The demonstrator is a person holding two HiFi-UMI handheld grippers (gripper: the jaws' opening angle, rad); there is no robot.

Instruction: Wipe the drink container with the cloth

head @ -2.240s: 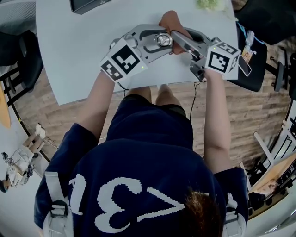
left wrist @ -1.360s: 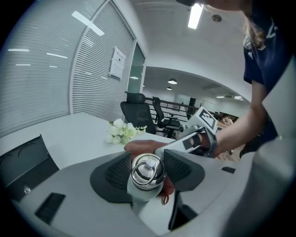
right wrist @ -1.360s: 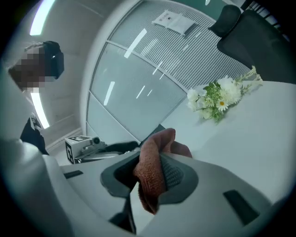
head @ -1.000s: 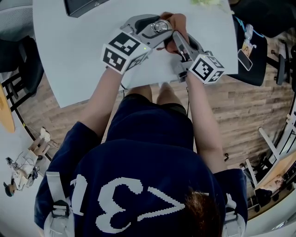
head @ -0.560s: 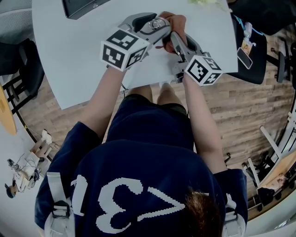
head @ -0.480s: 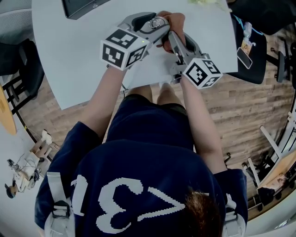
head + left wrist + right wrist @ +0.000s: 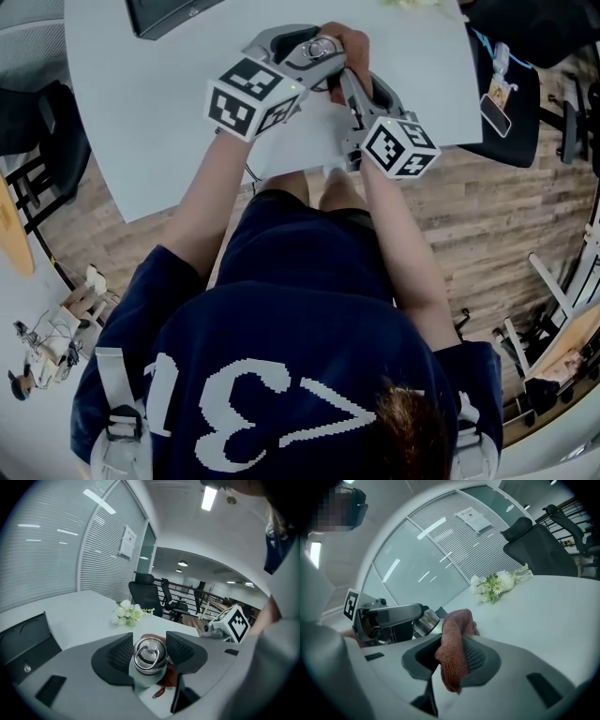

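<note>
Clamped: left gripper (image 7: 149,649) on pale-green steel-capped drink bottle (image 7: 142,680), right gripper (image 7: 449,660) on rust-brown terry cloth (image 7: 457,625). Press cloth fold against bottle wall, stroke round, light force; no levering bottle loose.

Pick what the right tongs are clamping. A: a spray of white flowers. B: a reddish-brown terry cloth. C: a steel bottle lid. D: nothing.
B: in the right gripper view the reddish-brown terry cloth is pinched between the right tongs, while the pale bottle with a steel lid sits clamped in the left tongs.
</note>
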